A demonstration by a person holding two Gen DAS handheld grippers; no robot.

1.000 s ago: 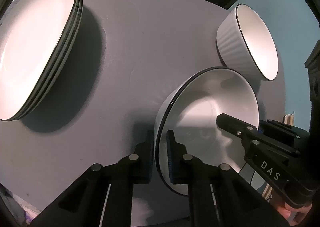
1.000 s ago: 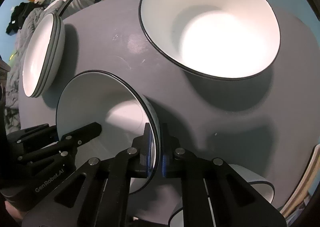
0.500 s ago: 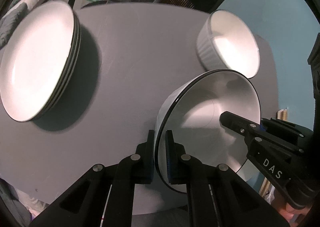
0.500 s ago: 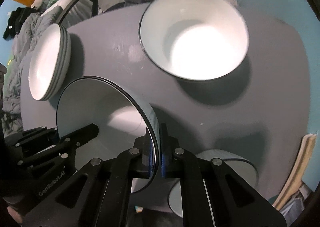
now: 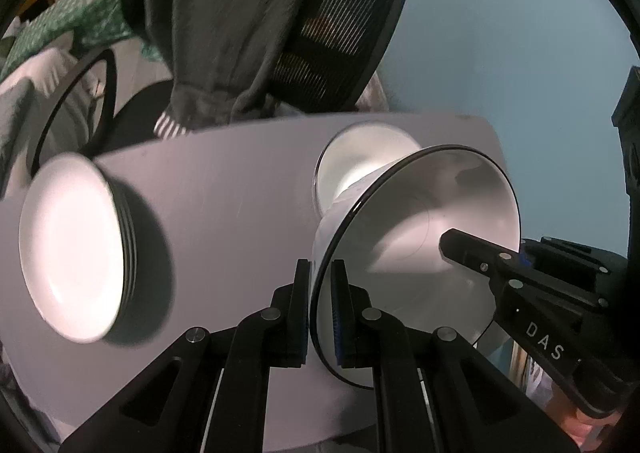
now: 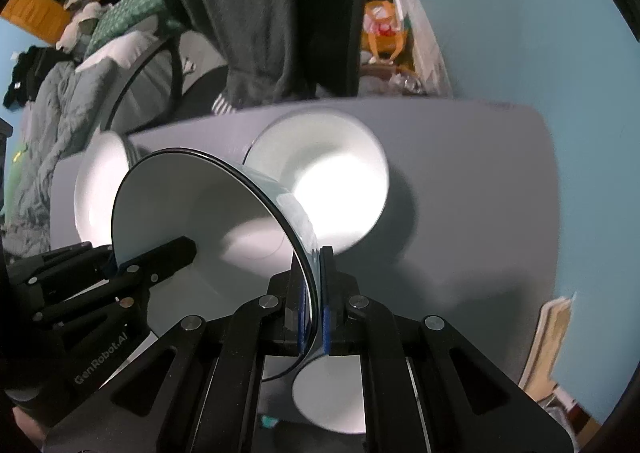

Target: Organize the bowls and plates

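Both grippers hold one white bowl with a black rim (image 5: 424,249), lifted above the grey round table (image 5: 224,197). My left gripper (image 5: 320,293) is shut on its left rim. My right gripper (image 6: 314,289) is shut on the opposite rim of the same bowl (image 6: 208,221). A second white bowl (image 5: 360,161) stands on the table behind the held one; it also shows in the right wrist view (image 6: 328,165). A stack of white plates (image 5: 76,253) sits at the table's left and shows in the right wrist view (image 6: 96,189).
A black mesh chair (image 5: 344,33) draped with a grey garment (image 5: 224,21) stands behind the table. Another white bowl (image 6: 332,397) lies low under my right gripper. A bed with bedding (image 6: 52,93) is at the left. The wall (image 5: 520,53) is blue.
Both grippers have lifted the bowl higher and tilted up, so the table looks smaller and the chair and wall have come into view. The grips have not changed.
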